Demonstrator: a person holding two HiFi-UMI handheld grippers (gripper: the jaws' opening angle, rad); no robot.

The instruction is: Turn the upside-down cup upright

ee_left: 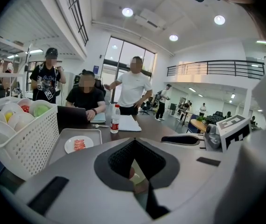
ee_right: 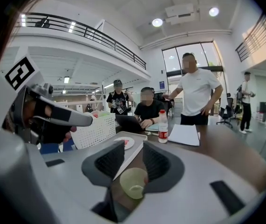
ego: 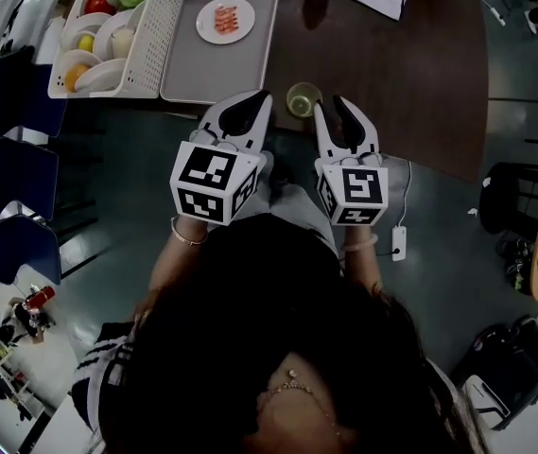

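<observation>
My right claw (ee_right: 133,146) is spread, my left claw (ee_left: 133,148) pressed together; I could nudge the pale green plastic cup (ee_right: 133,183) off the near edge of the dark worktop (ee_right: 226,146).

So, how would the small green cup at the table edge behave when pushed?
The cup looks like thin plastic, so probably light and quick to slide. It sits near the table edge, so a push could knock it off.
</observation>
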